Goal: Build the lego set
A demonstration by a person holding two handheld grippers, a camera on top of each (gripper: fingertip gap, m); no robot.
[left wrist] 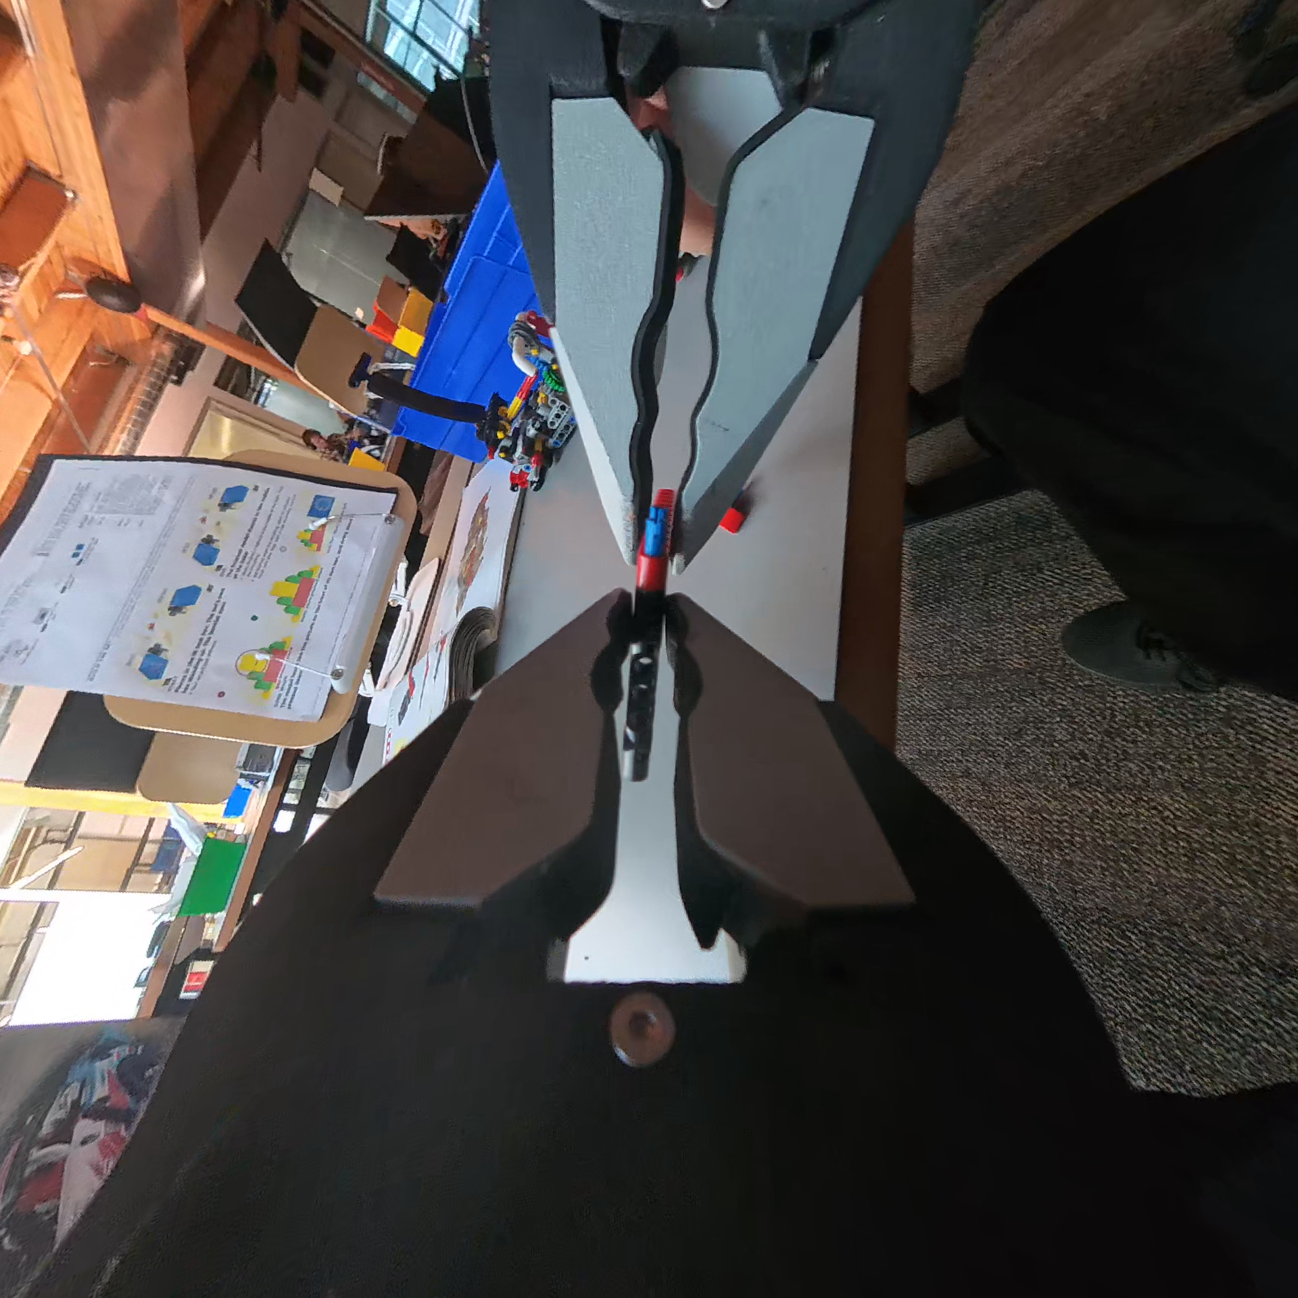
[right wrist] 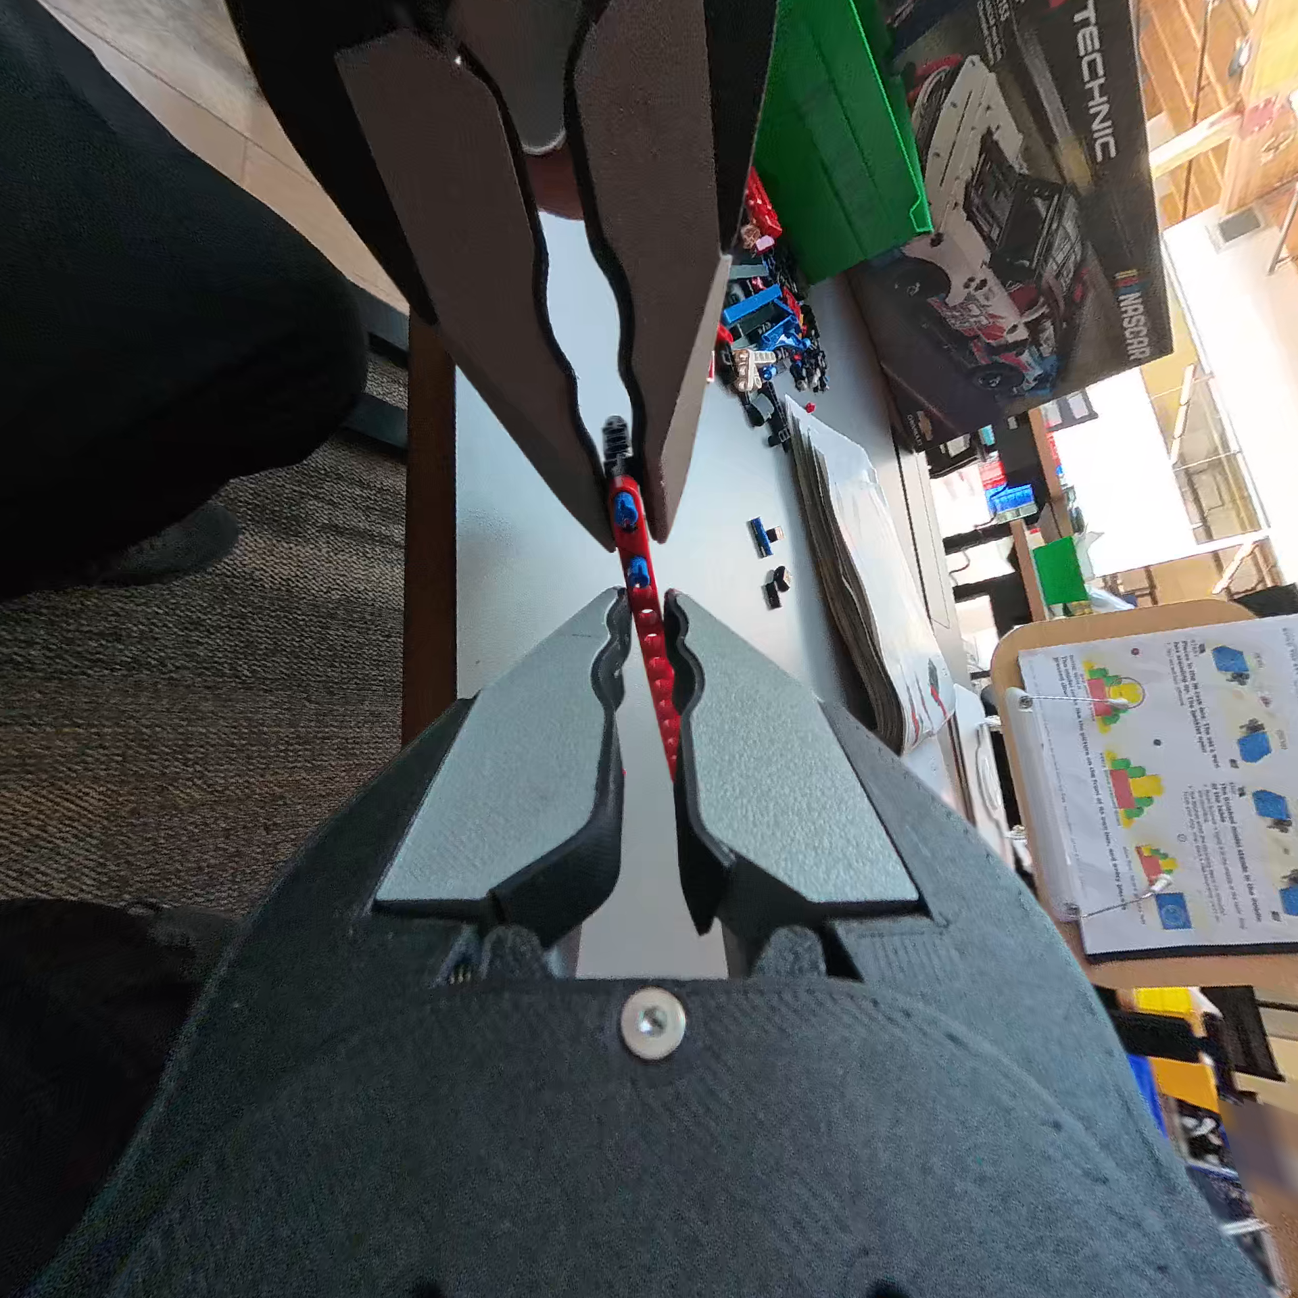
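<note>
Beam ends hide between both grippers' closed fingers [right wrist: 618,632], tips facing.

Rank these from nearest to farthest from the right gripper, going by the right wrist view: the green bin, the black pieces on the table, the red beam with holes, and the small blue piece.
1. Red beam with holes: between the right gripper's fingers.
2. Black pieces: on the table, just right of the fingertips.
3. Small blue piece: slightly beyond them.
4. Green bin: far end, upper right.
</note>
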